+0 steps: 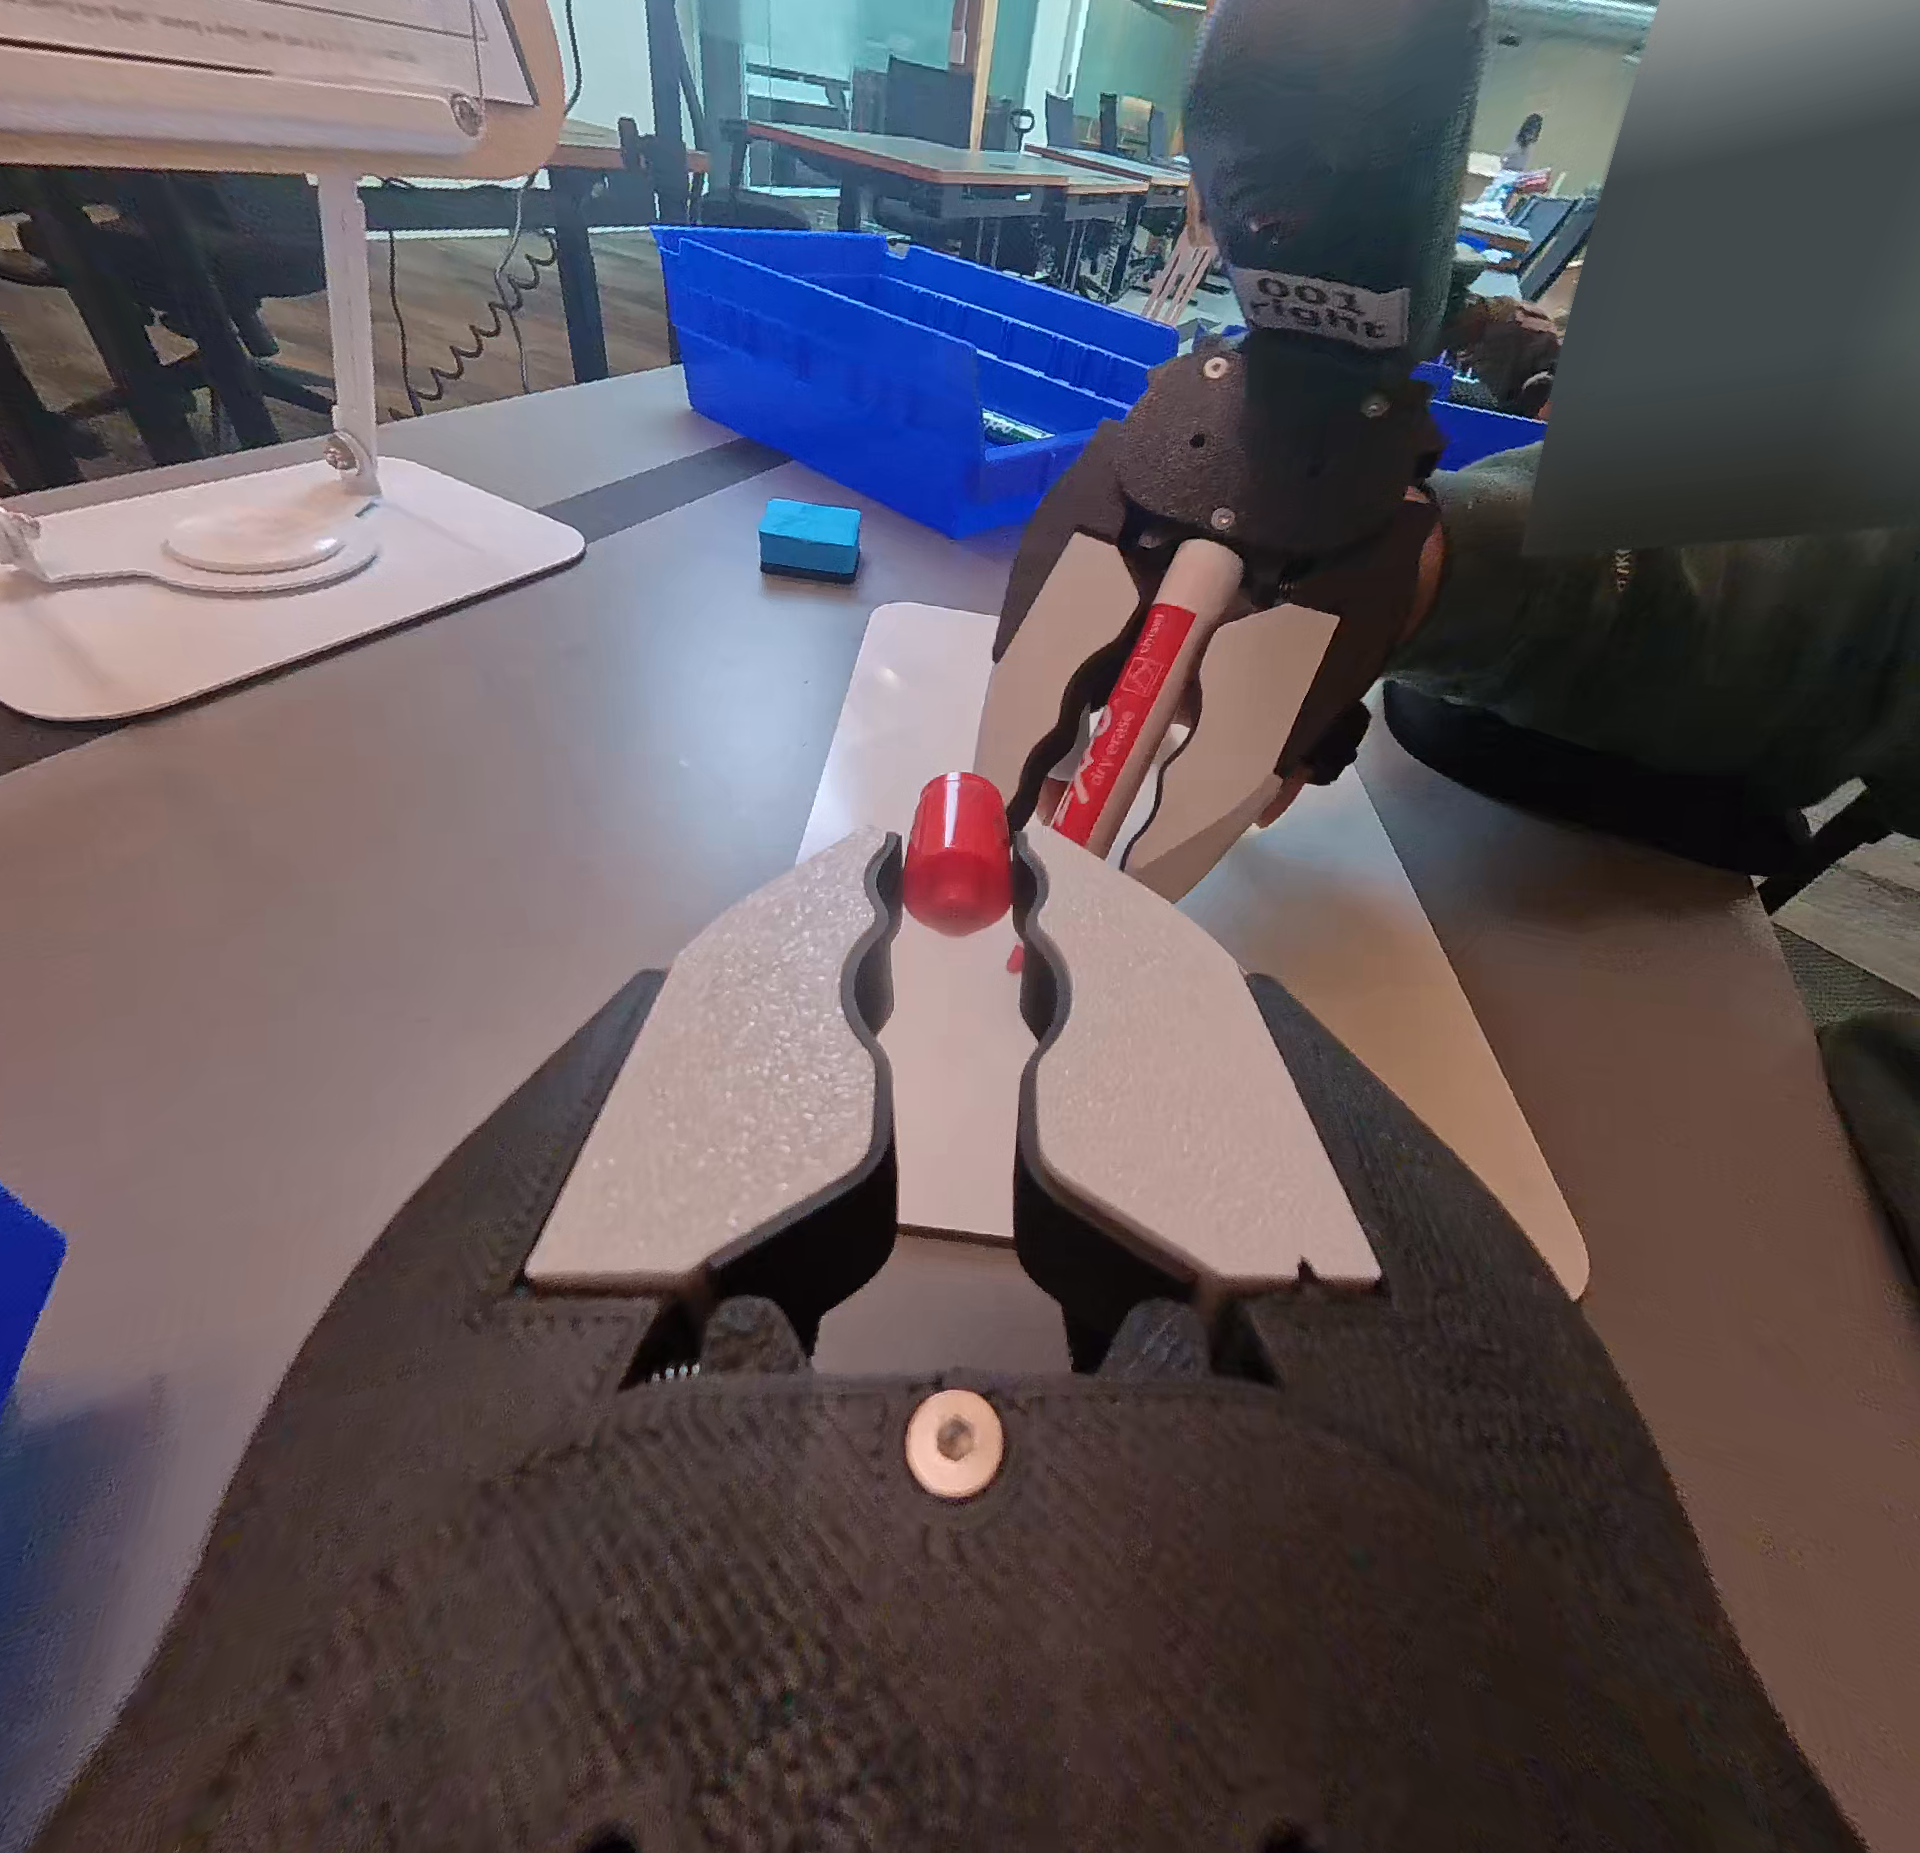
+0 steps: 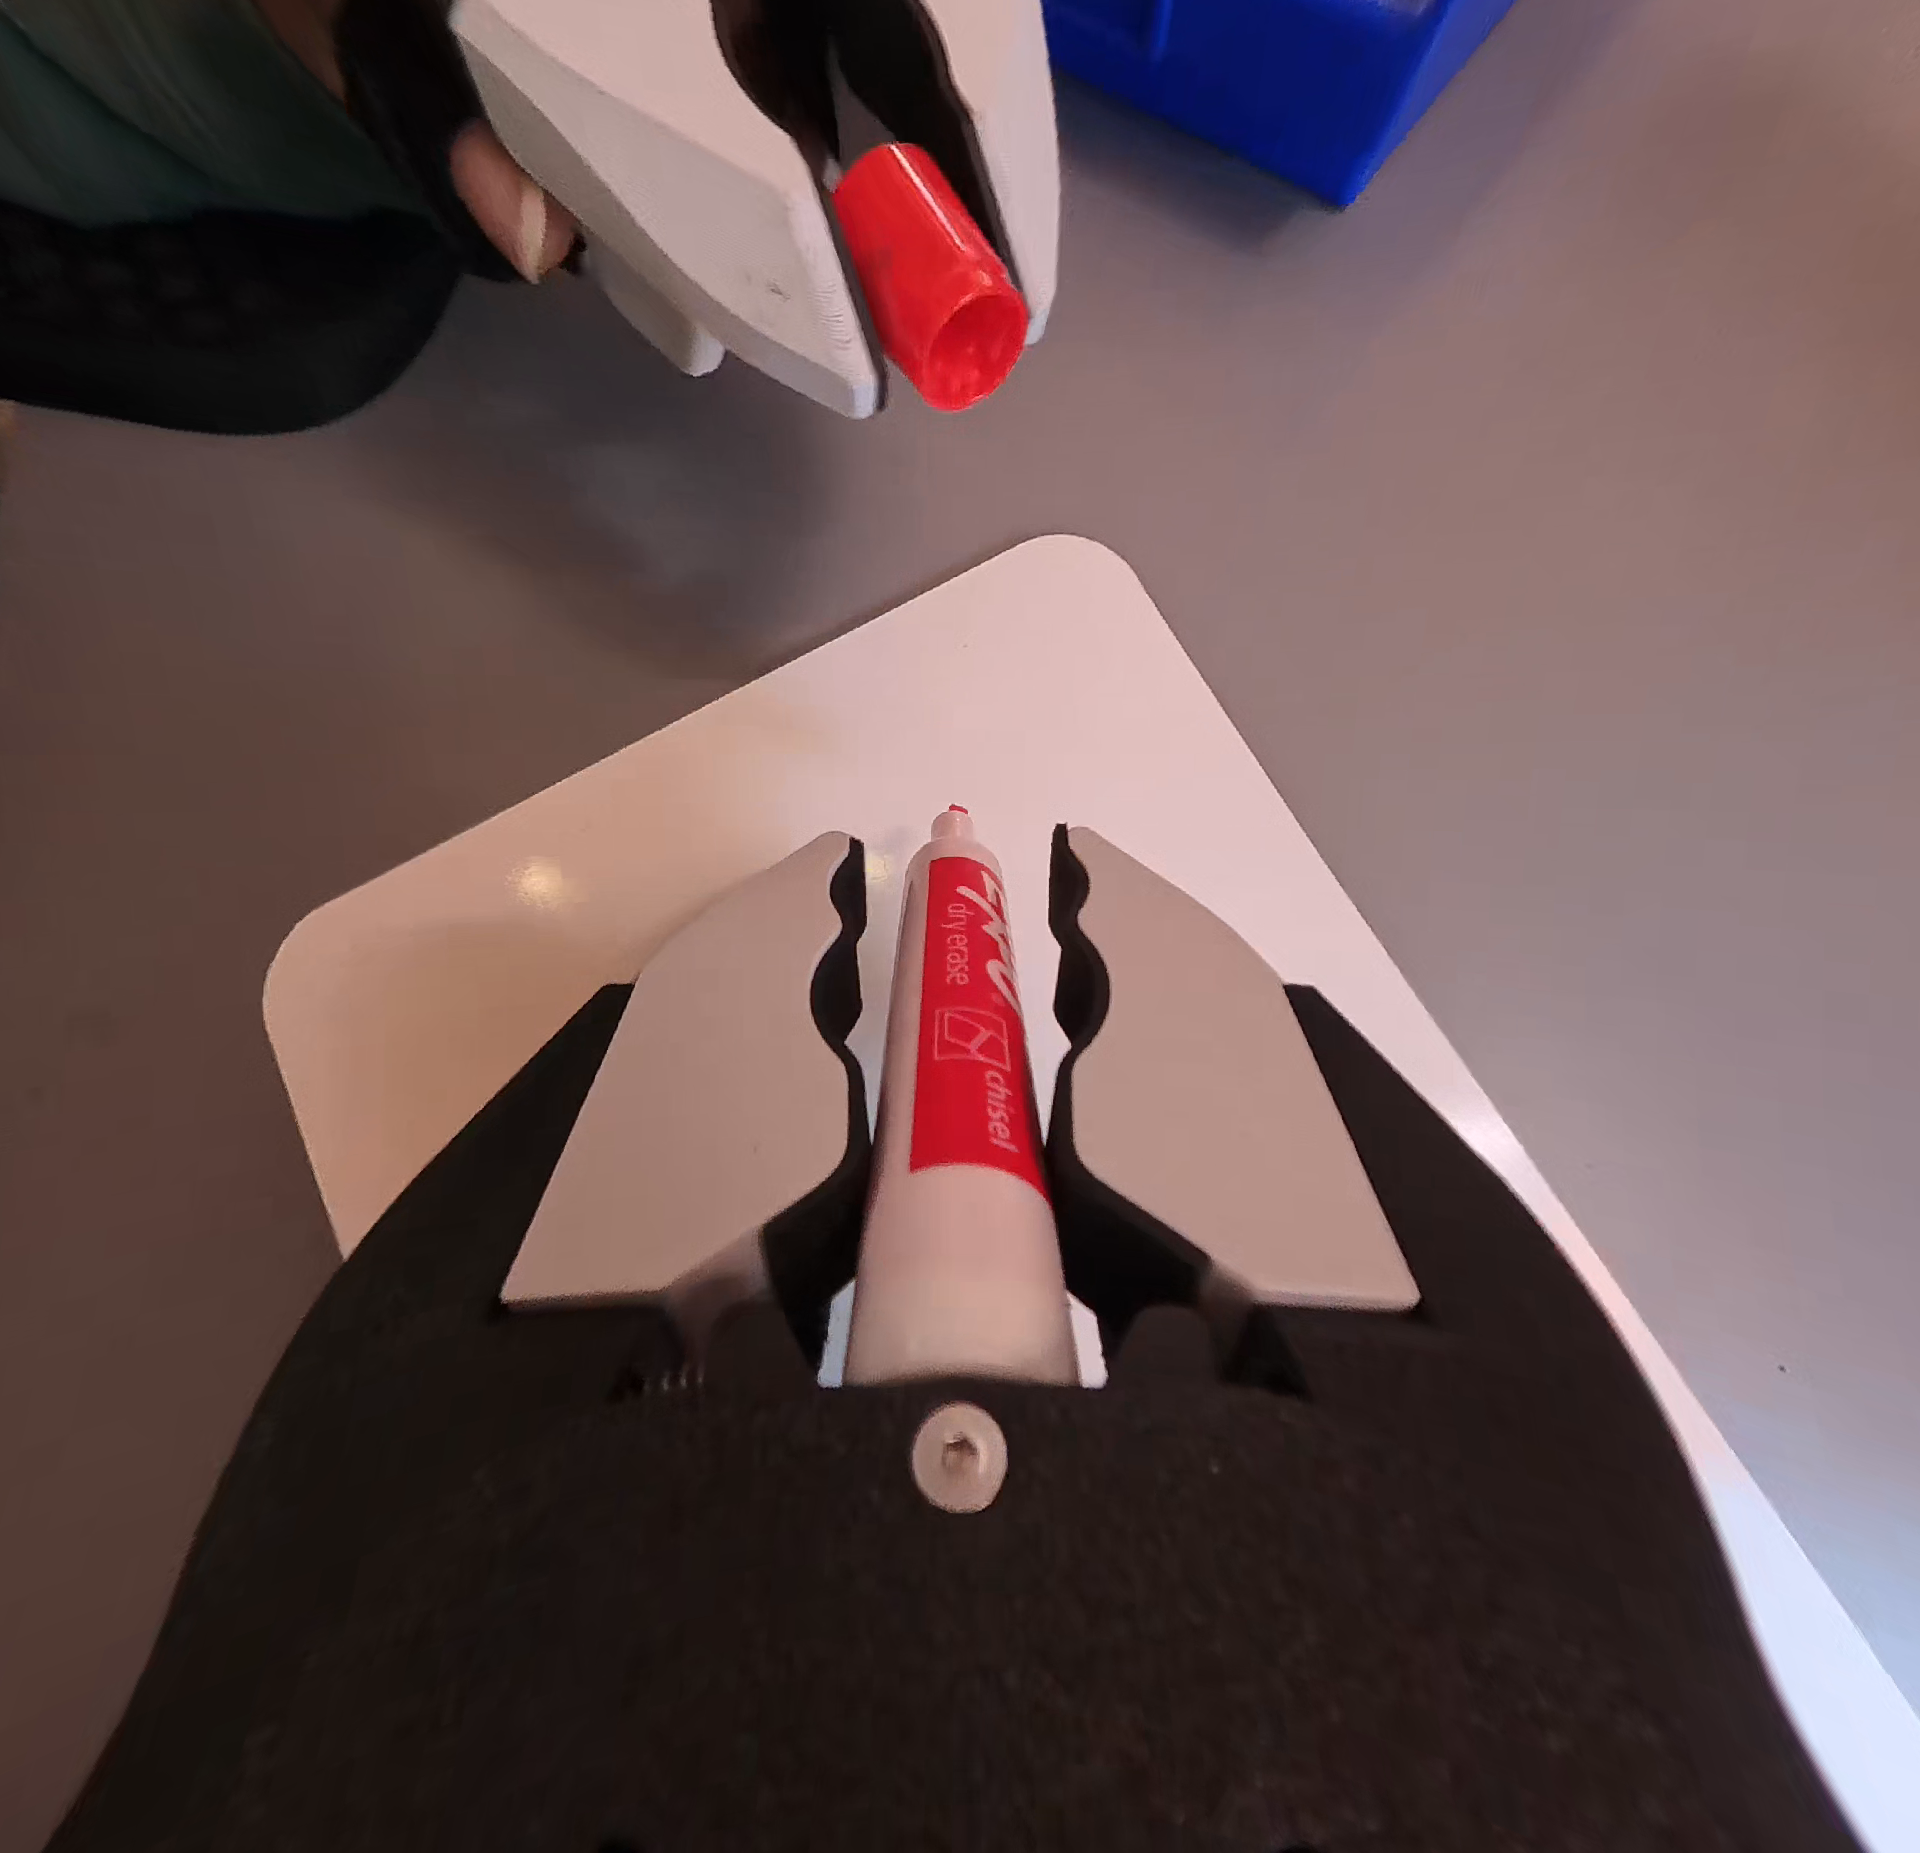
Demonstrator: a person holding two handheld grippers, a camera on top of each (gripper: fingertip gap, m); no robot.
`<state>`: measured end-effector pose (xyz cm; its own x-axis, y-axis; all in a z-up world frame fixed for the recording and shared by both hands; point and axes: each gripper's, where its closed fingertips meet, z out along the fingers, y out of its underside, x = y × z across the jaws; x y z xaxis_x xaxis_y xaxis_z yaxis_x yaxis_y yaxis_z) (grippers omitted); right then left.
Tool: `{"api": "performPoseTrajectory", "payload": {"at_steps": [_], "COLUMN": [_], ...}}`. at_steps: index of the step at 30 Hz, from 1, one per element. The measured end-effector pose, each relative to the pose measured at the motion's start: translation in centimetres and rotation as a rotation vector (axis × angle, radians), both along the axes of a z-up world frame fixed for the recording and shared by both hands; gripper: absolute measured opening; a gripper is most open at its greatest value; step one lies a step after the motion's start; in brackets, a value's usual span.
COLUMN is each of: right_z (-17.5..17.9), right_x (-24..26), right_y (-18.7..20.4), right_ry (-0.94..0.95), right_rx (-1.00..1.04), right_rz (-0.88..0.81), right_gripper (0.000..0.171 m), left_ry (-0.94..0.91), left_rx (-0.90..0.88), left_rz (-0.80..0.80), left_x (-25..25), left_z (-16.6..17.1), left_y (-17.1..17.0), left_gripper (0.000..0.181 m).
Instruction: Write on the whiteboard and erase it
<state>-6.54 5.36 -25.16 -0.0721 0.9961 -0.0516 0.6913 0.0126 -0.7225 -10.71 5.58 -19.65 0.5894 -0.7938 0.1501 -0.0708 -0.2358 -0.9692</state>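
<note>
Left gripper (image 1: pixel 956 853) clamping red cap (image 1: pixel 954 856); right gripper (image 2: pixel 956 842) gripping uncapped marker (image 2: pixel 961 1065), tip over whiteboard (image 2: pixel 1195 764).

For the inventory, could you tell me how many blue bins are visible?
2 at least: one blue bin beyond the eraser, and a blue edge at the left frame border, possibly another bin, mostly hidden.

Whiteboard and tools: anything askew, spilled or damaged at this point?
Nothing stands out. The left gripper holds the red cap off the marker, which the right gripper grips, tip over the whiteboard. The board looks clean, and the blue eraser sits flat beside the blue bin.
</note>
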Motion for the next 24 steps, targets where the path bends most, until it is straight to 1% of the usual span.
{"api": "performPoseTrajectory", "payload": {"at_steps": [6, 12, 19, 24], "right_z": [-0.7, -1.5, -1.6, -1.5], "right_x": [-0.4, -0.4, -0.6, -0.7], "right_y": [0.1, 0.4, 0.8, 1.3], "right_ry": [-0.116, -0.234, -0.295, -0.332], "right_rx": [0.015, 0.043, 0.053, 0.062], "right_rz": [0.054, 0.099, 0.117, 0.127], "right_gripper": [0.034, 0.034, 0.034, 0.034], "left_ry": [0.033, 0.103, 0.112, 0.124], "left_rx": [-0.019, -0.042, -0.039, -0.033], "left_rz": [-0.034, -0.002, 0.011, -0.010], "left_x": [0.5, -0.4, -1.6, -1.2], "left_z": [-0.1, -0.6, -1.2, -1.4], "left_y": [-0.7, -0.8, -1.9, -2.2], "left_gripper": [0.020, 0.020, 0.020, 0.020]}}
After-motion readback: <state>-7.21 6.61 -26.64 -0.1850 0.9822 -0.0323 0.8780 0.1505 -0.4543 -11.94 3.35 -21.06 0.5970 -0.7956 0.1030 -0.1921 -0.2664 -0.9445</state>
